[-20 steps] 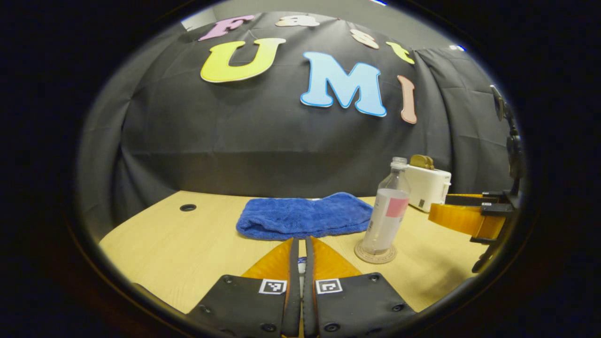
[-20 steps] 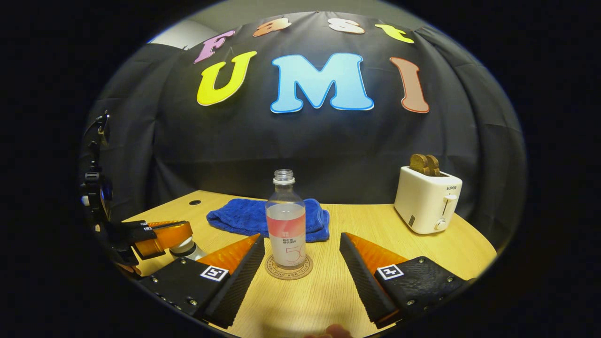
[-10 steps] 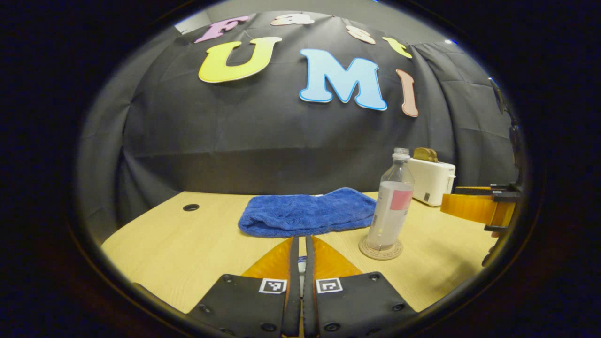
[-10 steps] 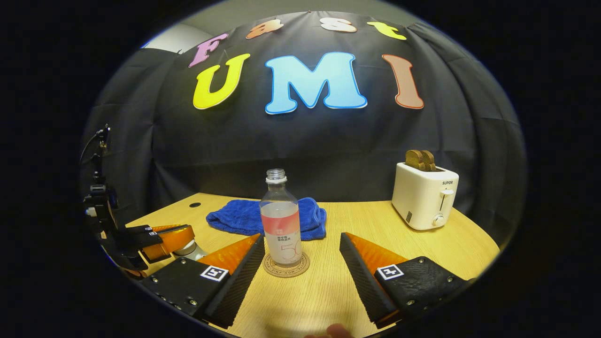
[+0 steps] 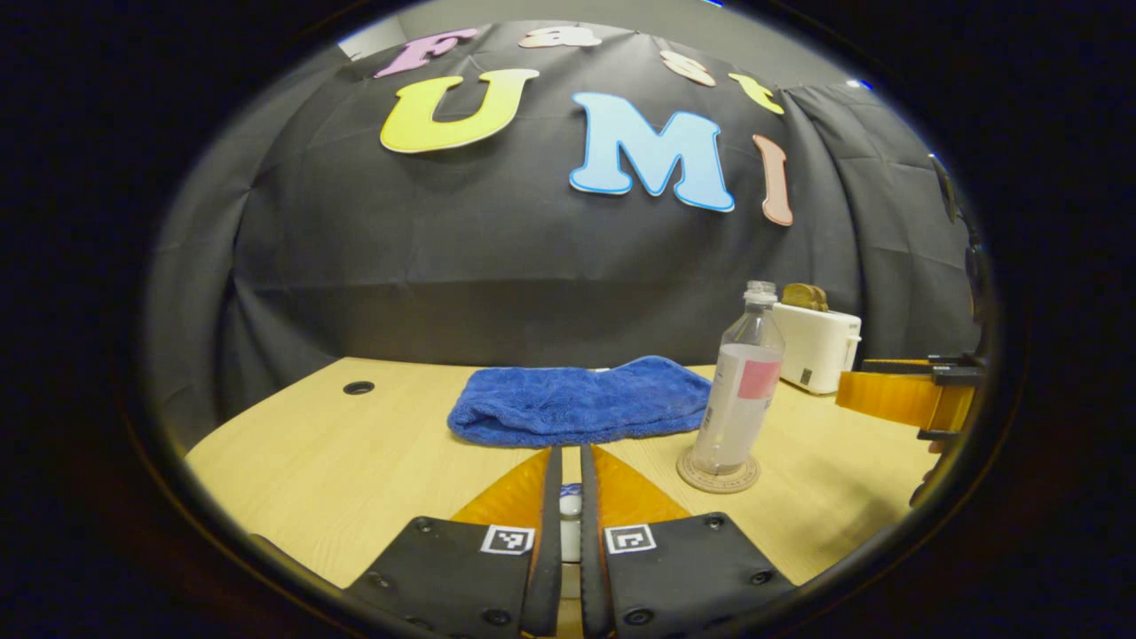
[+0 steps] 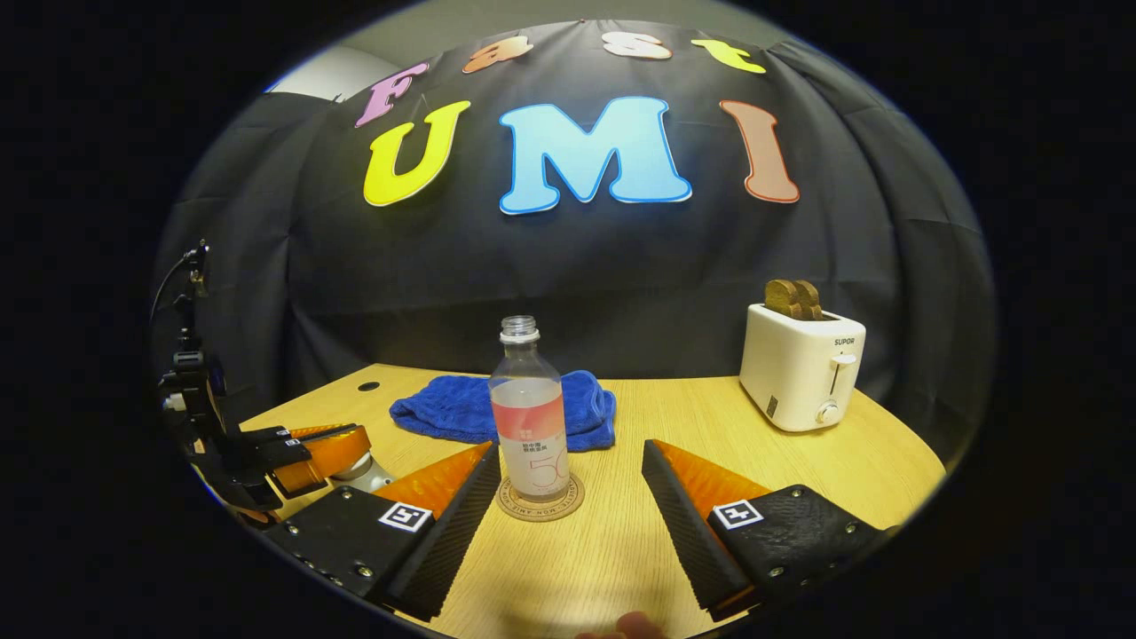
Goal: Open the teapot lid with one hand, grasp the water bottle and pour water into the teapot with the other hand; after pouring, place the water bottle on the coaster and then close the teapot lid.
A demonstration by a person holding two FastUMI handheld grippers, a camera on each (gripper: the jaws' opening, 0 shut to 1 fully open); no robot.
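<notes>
Teapot lid knob (image 5: 570,506), small and pale, sits pinched between the nearly closed fingers of the left gripper (image 5: 571,497); the teapot (image 6: 353,467) beneath is glimpsed in the right gripper view as a pale rounded shape under that gripper. Whether the lid is fully seated cannot be told. Water bottle (image 6: 531,424) stands upright and uncapped on the round coaster (image 6: 540,502) — placing appears done, leaving only the lid to close and release. Right gripper (image 6: 568,497) is spread wide, empty, just short of the bottle. Contents: the bottle seems about half full behind its label; the teapot's interior is hidden. Blue towel (image 6: 461,410) and white toaster (image 6: 801,374) — slices in its slots — stand behind on the wooden table (image 6: 710,426).
</notes>
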